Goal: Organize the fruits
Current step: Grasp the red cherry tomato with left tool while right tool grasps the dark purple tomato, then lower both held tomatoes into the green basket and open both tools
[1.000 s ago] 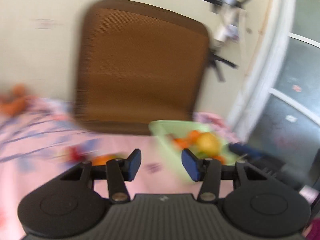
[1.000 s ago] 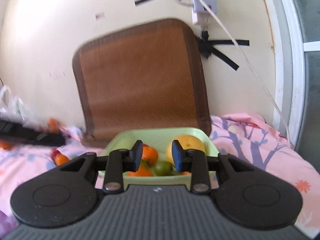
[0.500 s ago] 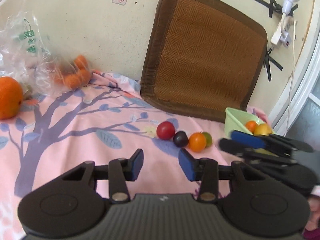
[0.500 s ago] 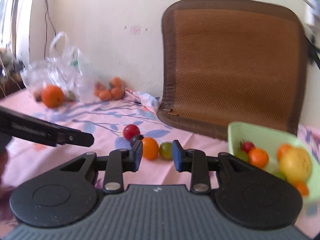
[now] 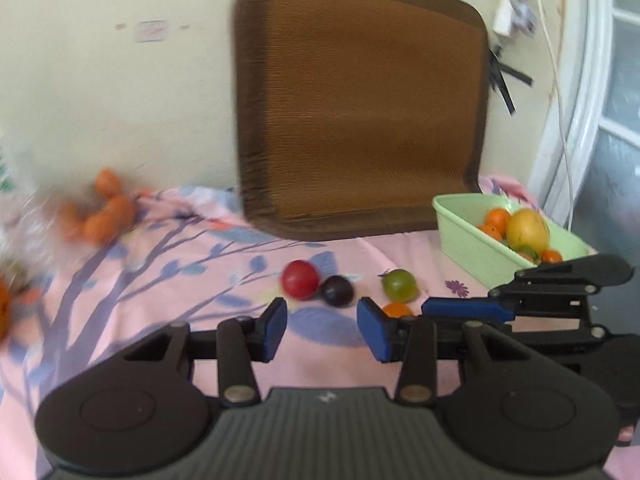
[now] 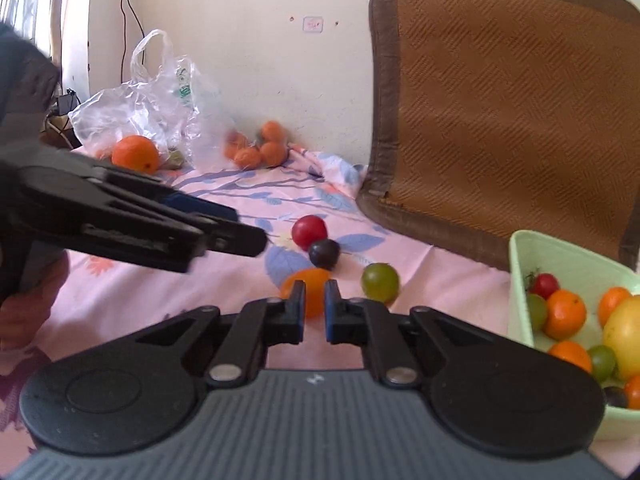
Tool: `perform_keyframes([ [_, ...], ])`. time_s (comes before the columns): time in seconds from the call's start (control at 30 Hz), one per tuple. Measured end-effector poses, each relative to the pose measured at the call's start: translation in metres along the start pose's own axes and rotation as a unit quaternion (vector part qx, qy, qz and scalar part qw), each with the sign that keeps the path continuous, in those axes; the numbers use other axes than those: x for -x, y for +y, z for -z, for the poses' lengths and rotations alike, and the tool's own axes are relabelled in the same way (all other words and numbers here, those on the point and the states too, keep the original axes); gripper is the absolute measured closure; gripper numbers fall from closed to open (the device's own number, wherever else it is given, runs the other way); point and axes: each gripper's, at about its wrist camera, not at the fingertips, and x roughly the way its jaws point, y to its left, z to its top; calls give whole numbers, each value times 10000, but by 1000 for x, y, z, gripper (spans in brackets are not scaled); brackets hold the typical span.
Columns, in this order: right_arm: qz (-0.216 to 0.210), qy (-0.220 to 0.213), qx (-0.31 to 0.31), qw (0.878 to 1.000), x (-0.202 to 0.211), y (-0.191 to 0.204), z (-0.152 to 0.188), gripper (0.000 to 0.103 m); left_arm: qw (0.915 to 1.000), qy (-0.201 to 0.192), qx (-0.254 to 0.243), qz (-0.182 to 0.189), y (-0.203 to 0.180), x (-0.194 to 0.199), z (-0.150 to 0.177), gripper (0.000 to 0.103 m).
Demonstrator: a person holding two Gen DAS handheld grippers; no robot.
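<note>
Four small fruits lie on the pink cloth: a red one (image 6: 309,230), a dark purple one (image 6: 324,253), an orange one (image 6: 313,295) and a green one (image 6: 380,282). My right gripper (image 6: 314,312) has its jaws narrowed around the orange fruit, which sits between the fingertips; contact is not certain. My left gripper (image 5: 322,330) is open and empty, just short of the red (image 5: 300,279) and purple (image 5: 338,290) fruits. A light green basket (image 6: 520,280) at the right holds several fruits.
A brown woven cushion (image 6: 504,112) leans on the wall behind the fruits. A plastic bag (image 6: 160,96) with a large orange (image 6: 135,154) and several small oranges (image 6: 260,148) lies at the far left. The left gripper (image 6: 120,216) crosses the right wrist view.
Both grippers swung from the basket to the loose fruits. The right gripper's jaws narrowed around the orange fruit, which now sits apart from the green one.
</note>
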Motion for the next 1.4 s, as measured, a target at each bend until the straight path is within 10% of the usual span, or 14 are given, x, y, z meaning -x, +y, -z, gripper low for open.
perform_keyframes([
  [0.47, -220, -18, -667, 9975, -11, -27, -21, 72, 9885, 696, 1306, 297, 55, -80, -40, 54],
  [0.6, -269, 446, -304, 9982, -46, -27, -42, 61, 9886, 640, 1312, 374, 53, -79, -35, 69],
  [0.77, -343, 1168, -209, 9923, -84, -31, -47, 61, 9882, 586, 1324, 501, 57, -75, -31, 73],
  [0.83, -375, 1164, -297, 9920, -84, -33, -49, 78, 9878, 558, 1363, 505, 57, -75, -31, 74],
  [1.1, -178, 256, -491, 9983, -19, -33, -38, 78, 9758, 294, 1880, 1078, 51, -44, -36, 74],
  [1.4, 1321, -513, -1114, 9836, 88, -86, 18, 77, 9711, 197, 1376, 1941, -50, -47, -68, 74],
])
